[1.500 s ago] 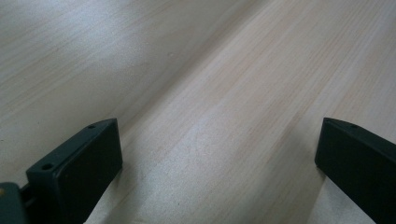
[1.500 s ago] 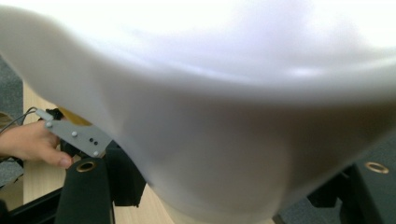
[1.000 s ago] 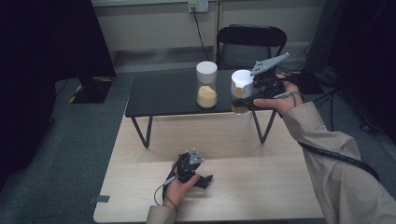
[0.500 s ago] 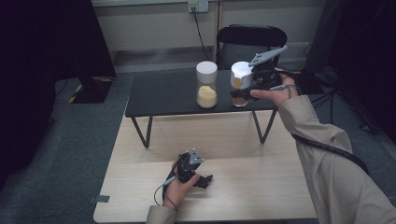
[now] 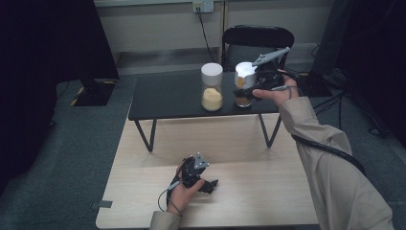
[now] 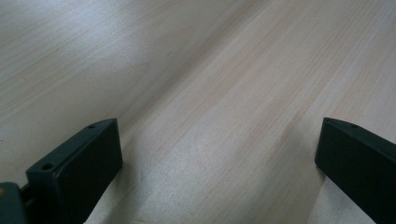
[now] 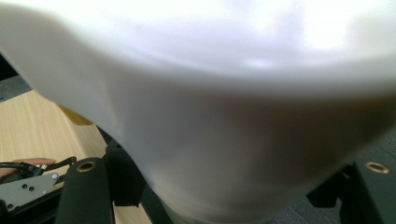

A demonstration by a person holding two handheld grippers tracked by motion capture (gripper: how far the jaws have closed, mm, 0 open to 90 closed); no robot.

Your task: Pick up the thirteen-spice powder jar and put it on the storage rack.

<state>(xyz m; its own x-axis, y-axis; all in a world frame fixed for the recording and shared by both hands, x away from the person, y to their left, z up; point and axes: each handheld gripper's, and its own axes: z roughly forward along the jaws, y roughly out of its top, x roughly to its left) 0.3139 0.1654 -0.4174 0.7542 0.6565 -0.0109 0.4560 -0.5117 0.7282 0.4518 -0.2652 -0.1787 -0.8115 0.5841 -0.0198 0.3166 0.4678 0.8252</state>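
Two glass jars with white lids stand on the low black table [image 5: 167,98]. The left jar [image 5: 212,93] holds a pale yellow filling. The right jar [image 5: 243,86] has a brownish filling low inside. My right gripper [image 5: 241,91] reaches in from the right, one jaw on each side of this jar just under its lid. In the right gripper view the white lid [image 7: 224,93] looms very close, and my right gripper [image 7: 229,196] has its jaw tips hidden beneath it. My left gripper [image 5: 210,184] rests on the wooden table [image 5: 268,191], open, with bare wood between its jaws [image 6: 219,154].
A black chair [image 5: 258,38] stands behind the black table. A dark monitor base [image 5: 93,91] sits on the carpet at the left. Cables run along the floor at the right. The wooden table's front edge lies just below my left hand.
My right gripper has moved left from beside the right jar until its jaws flank it. The left gripper and both jars have stayed in place.
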